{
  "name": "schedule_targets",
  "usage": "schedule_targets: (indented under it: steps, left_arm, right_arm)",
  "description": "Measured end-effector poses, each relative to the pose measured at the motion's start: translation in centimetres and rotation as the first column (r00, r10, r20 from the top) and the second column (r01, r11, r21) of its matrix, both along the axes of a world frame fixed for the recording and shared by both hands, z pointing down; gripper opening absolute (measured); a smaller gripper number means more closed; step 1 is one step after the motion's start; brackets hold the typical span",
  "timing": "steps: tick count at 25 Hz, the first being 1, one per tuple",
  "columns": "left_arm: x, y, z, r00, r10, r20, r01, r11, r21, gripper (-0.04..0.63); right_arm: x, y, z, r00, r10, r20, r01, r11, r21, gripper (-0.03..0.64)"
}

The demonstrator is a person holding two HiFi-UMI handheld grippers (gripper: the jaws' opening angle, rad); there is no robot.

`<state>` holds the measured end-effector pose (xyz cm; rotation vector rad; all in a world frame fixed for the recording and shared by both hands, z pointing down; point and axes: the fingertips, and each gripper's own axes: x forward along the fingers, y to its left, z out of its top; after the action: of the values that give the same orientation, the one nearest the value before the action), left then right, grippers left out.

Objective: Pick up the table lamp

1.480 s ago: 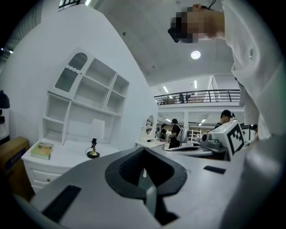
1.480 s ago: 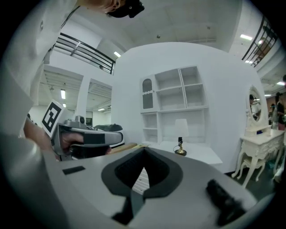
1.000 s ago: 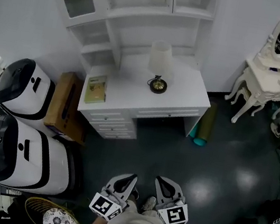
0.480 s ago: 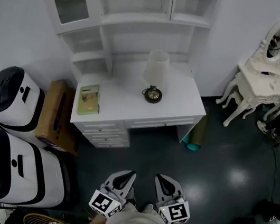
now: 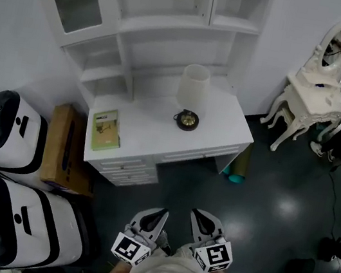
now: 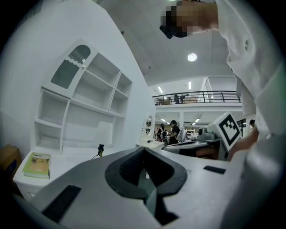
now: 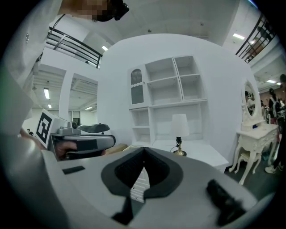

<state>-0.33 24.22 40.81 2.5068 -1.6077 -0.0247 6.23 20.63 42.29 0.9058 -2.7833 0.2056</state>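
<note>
Head view: table lamp (image 5: 192,97) stands upright on the white table (image 5: 222,121), well apart from left tongs (image 5: 159,214) and right tongs (image 5: 199,216), both clenched empty. Probably light, top-heavy (shade crushes easily); best gripped at the slim stem above its base.

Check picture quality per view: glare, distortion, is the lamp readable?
Head view: sharp, light glare on the dark floor. Left gripper view: heavy fisheye, dark corners, the table lamp nearly fades into the white shelf unit. Right gripper view: fisheye too, lamp distinct.
</note>
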Motion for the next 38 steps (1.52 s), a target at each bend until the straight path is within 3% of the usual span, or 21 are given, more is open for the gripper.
schedule_targets:
  steps: [7, 17, 38]
  left_arm:
    - [-1.6, -0.2, 1.7, 0.999, 0.032, -0.004, -0.032, 0.998, -0.046, 0.009]
    - [-2.0, -2.9, 2.4, 0.999, 0.038, -0.011, -0.039, 0.997, -0.061, 0.009]
    - [0.7, -16.6, -0.2, 0.999, -0.021, -0.024, 0.020, 0.999, -0.047, 0.011]
  right_arm:
    - [-2.6, -0.1, 1.2, 1.000, 0.001, -0.025, -0.001, 1.000, -0.014, 0.012]
    - [-2.8, -2.8, 2.2, 0.999, 0.008, -0.040, -0.009, 0.999, -0.031, 0.012]
    - [-2.3, -17.1, 0.8, 0.994, -0.105, 0.011, 0.105, 0.994, -0.008, 0.012]
